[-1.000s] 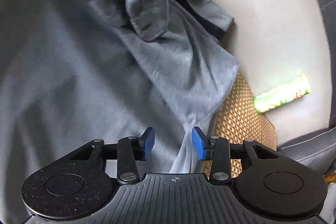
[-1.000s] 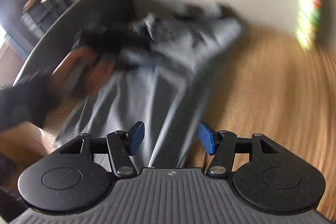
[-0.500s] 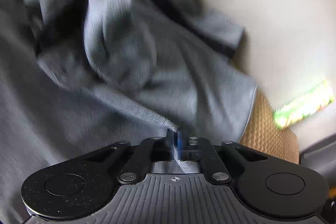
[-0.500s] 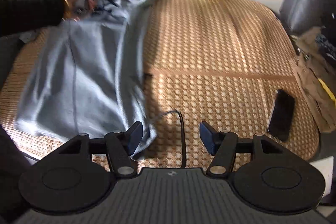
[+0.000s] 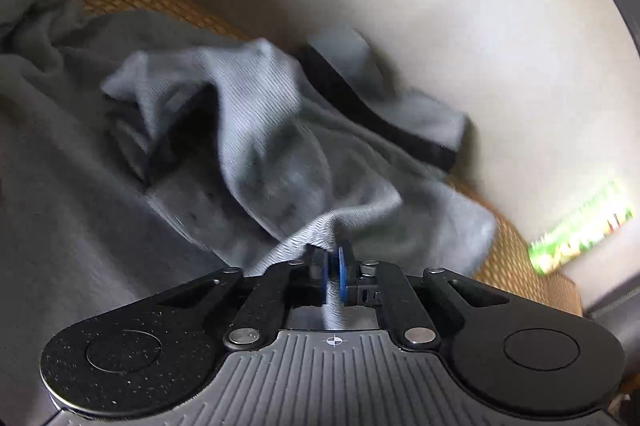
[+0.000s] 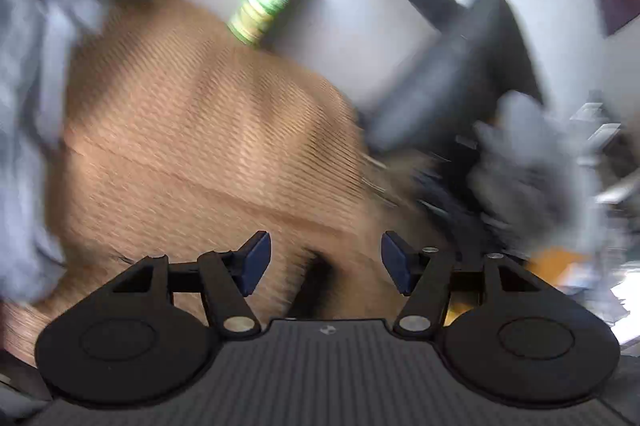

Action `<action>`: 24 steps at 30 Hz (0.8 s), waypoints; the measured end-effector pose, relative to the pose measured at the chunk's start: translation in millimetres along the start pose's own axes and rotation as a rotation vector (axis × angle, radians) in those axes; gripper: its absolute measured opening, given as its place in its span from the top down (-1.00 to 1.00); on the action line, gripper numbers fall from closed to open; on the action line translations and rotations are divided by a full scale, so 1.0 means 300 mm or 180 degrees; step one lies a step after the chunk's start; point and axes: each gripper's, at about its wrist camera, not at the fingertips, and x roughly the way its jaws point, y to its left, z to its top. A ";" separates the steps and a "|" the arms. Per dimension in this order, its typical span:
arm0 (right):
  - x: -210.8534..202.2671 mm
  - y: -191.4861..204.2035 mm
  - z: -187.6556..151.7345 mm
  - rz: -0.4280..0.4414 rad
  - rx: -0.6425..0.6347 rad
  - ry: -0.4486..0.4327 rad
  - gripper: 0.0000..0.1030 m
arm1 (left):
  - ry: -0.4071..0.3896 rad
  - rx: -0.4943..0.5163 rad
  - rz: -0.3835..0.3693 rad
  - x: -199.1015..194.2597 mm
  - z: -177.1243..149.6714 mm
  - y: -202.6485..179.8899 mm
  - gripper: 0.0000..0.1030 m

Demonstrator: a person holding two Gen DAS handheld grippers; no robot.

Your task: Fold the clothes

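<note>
A grey garment point(image 5: 260, 146) with a dark collar band lies crumpled on a woven straw mat point(image 5: 508, 258). My left gripper point(image 5: 331, 272) has a raised fold of this garment between its blue pads; the jaws are opening slightly, but the cloth still sits pinched in the narrow gap. In the blurred right wrist view, my right gripper point(image 6: 326, 262) stands open over the bare mat point(image 6: 192, 130) with nothing between its fingers. There the garment point(image 6: 28, 86) is off at the left edge.
A green can point(image 5: 580, 230) stands at the mat's far edge against the pale wall; it also shows in the right wrist view point(image 6: 272, 4). A dark cushion point(image 6: 440, 86) and a blurred grey heap point(image 6: 528, 154) lie to the right.
The left jaws closed on a fold of the garment and drew it up. The right gripper swung away from the garment, rightward across the mat, staying open.
</note>
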 end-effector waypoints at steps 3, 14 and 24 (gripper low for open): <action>-0.100 0.003 -0.073 0.0094 0.0040 0.0104 -0.29 | 0.0148 0.0148 -0.0099 -0.001 -0.036 -0.030 0.42; -0.324 -0.090 -0.254 -0.0055 -0.0176 0.0005 -0.46 | 0.1393 0.1170 -0.0551 -0.208 -0.635 -0.103 -0.15; -0.011 0.312 -0.382 0.1460 -0.0720 -0.0591 -0.29 | 0.1565 0.1223 -0.0162 -0.212 -1.019 -0.054 -0.11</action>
